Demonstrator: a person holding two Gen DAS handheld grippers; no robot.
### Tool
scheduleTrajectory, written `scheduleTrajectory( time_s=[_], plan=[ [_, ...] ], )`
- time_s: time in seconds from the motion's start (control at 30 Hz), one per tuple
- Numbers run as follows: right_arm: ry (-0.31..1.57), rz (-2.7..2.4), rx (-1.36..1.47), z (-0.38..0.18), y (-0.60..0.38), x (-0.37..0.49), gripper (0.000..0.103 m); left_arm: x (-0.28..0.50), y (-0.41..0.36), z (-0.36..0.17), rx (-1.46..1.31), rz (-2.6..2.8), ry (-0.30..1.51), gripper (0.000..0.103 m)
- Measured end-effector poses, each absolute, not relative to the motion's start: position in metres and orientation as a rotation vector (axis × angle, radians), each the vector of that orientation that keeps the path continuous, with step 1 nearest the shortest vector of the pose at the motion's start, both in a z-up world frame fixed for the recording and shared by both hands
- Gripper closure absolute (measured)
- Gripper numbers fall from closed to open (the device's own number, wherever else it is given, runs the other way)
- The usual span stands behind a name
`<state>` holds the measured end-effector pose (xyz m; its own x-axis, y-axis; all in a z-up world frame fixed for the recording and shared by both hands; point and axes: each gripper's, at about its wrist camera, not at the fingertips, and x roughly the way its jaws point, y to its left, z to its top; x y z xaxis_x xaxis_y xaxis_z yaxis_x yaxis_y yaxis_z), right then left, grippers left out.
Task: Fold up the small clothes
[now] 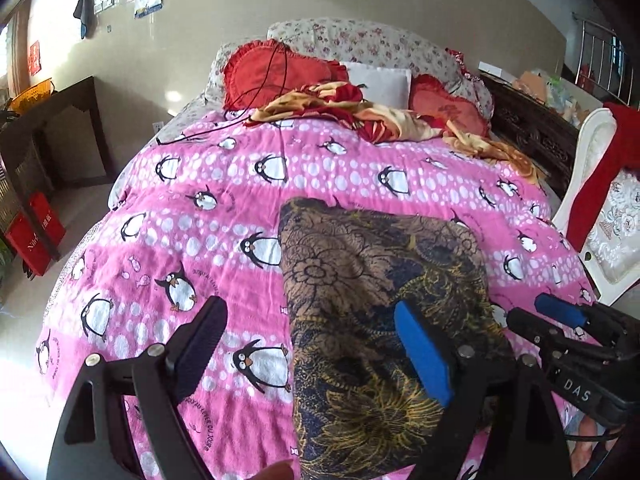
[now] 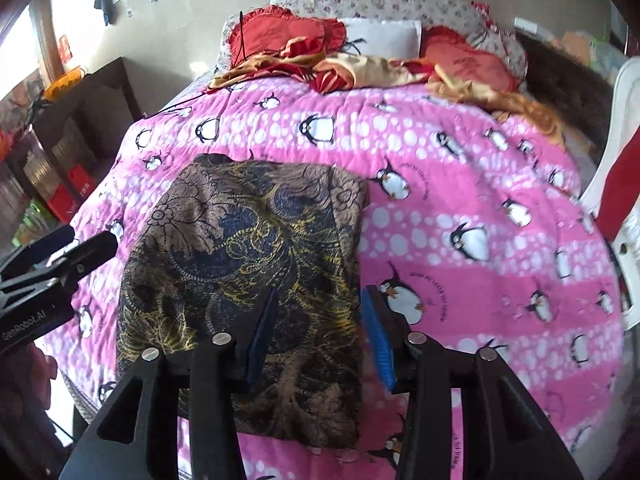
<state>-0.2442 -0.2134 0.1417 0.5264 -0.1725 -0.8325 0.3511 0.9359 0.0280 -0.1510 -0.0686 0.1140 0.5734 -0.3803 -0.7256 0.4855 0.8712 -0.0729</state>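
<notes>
A dark garment with brown, navy and gold flower print (image 1: 372,304) (image 2: 256,240) lies folded into a rough rectangle on the pink penguin quilt (image 1: 224,184) (image 2: 460,184). My left gripper (image 1: 316,340) is open, hovering over the garment's left edge. It also shows at the left edge of the right wrist view (image 2: 68,248). My right gripper (image 2: 320,328) is open above the garment's right edge, holding nothing. It shows at the right of the left wrist view (image 1: 560,320).
Red pillows (image 1: 276,68), a white pillow (image 1: 380,80) and a rumpled red-gold cloth (image 1: 360,108) lie at the bed's head. A dark desk (image 1: 56,128) stands left. A white chair with red cloth (image 1: 600,184) stands right.
</notes>
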Motion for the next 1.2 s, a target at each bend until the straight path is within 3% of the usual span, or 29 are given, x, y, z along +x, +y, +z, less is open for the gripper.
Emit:
scheduleTrajectory(
  time_s=[0.2,1.2],
  plan=[
    [0.941,-0.327,0.215,0.15,-0.21,-0.245,0.052,-0.151,-0.064,0.117,0.135,-0.498,0.809,0.014],
    [0.988,-0.322,0.237,0.134,-0.212,-0.238,0.051,-0.145,-0.065,0.108,0.139,-0.494,0.835,0.014]
  ],
)
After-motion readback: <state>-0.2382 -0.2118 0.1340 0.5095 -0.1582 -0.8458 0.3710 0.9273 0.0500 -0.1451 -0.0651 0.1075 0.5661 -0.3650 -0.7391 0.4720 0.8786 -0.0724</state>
